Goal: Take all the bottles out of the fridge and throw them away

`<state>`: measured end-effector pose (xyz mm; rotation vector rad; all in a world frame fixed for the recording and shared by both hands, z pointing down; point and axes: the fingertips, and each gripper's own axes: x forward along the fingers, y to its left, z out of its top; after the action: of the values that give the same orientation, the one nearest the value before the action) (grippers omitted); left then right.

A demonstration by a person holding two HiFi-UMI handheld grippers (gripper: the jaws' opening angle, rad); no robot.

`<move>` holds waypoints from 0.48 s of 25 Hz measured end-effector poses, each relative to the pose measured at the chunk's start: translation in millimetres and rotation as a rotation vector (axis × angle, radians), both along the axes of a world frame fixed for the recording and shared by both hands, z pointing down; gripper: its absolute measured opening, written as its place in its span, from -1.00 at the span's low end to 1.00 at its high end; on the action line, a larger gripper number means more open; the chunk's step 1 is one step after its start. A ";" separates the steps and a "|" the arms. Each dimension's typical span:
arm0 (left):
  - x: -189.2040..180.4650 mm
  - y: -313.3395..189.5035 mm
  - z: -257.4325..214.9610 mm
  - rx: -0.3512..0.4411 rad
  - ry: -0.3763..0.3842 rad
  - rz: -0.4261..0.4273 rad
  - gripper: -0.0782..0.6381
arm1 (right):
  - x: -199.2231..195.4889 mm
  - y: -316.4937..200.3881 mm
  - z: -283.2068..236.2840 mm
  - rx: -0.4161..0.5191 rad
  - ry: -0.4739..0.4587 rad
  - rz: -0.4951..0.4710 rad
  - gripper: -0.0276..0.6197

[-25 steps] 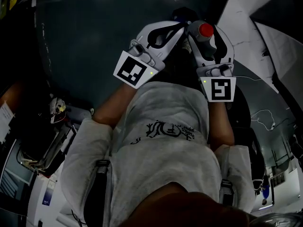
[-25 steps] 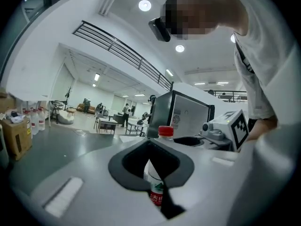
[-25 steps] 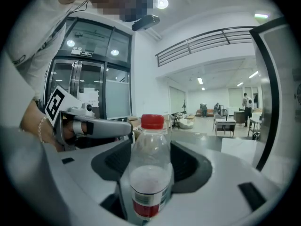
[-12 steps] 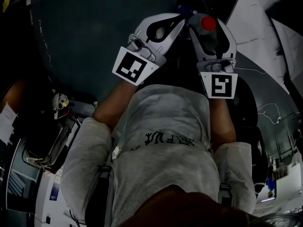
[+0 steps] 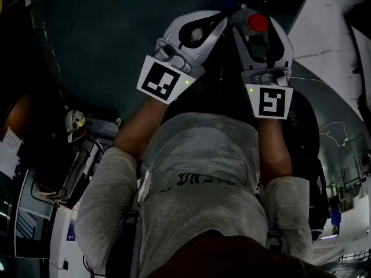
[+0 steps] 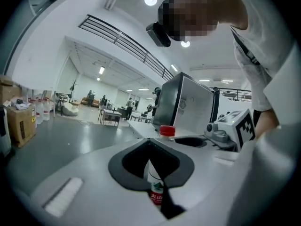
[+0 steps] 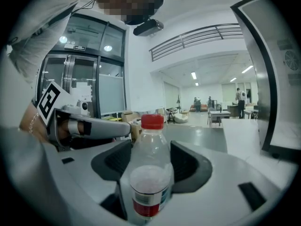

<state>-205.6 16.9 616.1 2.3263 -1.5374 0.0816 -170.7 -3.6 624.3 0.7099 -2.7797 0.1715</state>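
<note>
Left gripper (image 5: pixel 214 25) is empty, jaws pressed together, just beside the clear plastic bottle with a red cap (image 7: pixel 146 173), held upright in the right gripper (image 5: pixel 262 30), whose jaws clamp its body. A firm, level grip should carry it safely to the bin. Open dark floor (image 5: pixel 104 33) lies left; the white desk (image 5: pixel 327 45) crowds the right.

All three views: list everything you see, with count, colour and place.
bottle: one, clear with red cap, clamped in the right gripper
metal box: one, grey, at the white counter
cardboard boxes: a few, brown, far left on the floor
people: several, too far for colour, back of the hall
shirt: one, grey, on the person, low in the head view
left gripper: one, white, shut with nothing held
right gripper: one, white, shut on the bottle
</note>
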 end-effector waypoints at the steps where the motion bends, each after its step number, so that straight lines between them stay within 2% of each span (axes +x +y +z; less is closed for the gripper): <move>1: 0.1 -0.9 5.6 -0.002 -0.001 0.000 -0.76 | 0.1 -1.2 5.3 0.002 0.000 0.002 -0.09; 12: -2.4 -5.6 55.0 -0.005 0.004 -0.013 -0.76 | 0.8 -4.4 66.9 -0.022 0.021 0.039 -0.09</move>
<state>-208.0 11.3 671.1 2.3109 -1.5485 0.0769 -169.8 -8.0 691.2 0.7562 -2.7414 0.2006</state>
